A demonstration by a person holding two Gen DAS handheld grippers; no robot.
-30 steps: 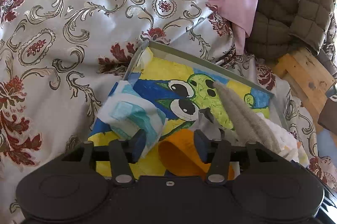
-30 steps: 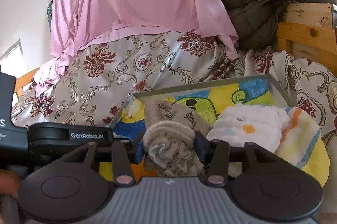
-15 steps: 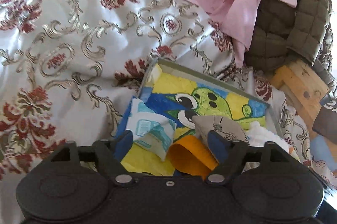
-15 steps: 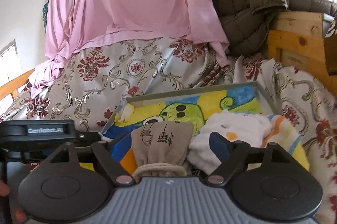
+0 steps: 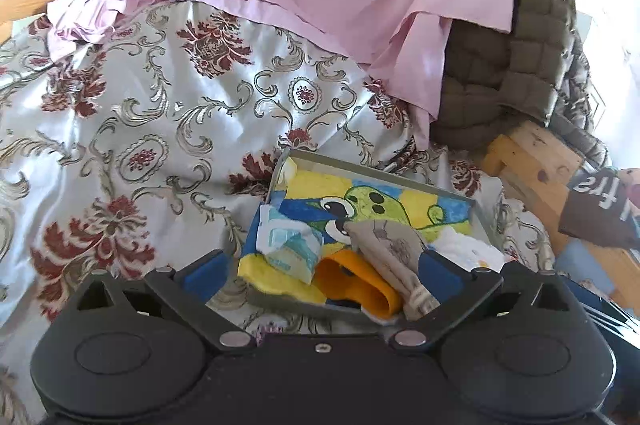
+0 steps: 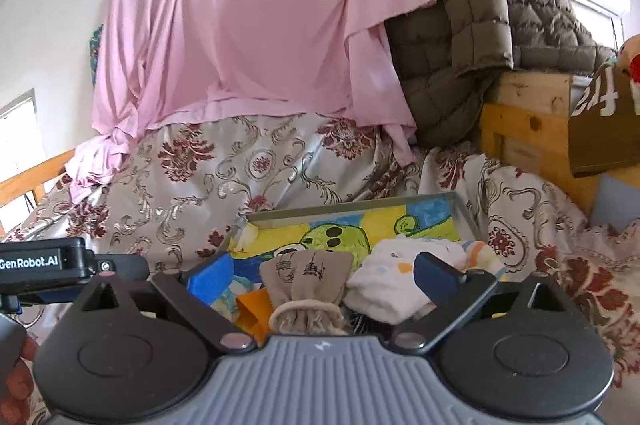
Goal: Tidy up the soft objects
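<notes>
On the floral bedspread (image 5: 152,129) sits a shallow tray (image 5: 376,173) lined with a cartoon drawing, and the soft things lie inside it. Ahead of the left gripper (image 5: 322,271), whose jaws are opening and clamp nothing, a pale blue-printed cloth (image 5: 290,245) lies folded, an orange piece (image 5: 360,279) just right of it. Ahead of the right gripper (image 6: 320,281), jaws likewise opening and empty, tilted slightly downward, the beige socks (image 6: 308,285) rest free between the pads, cuffs toward the camera, printed with small drawings, touching a white bundle (image 6: 404,279) on their right.
</notes>
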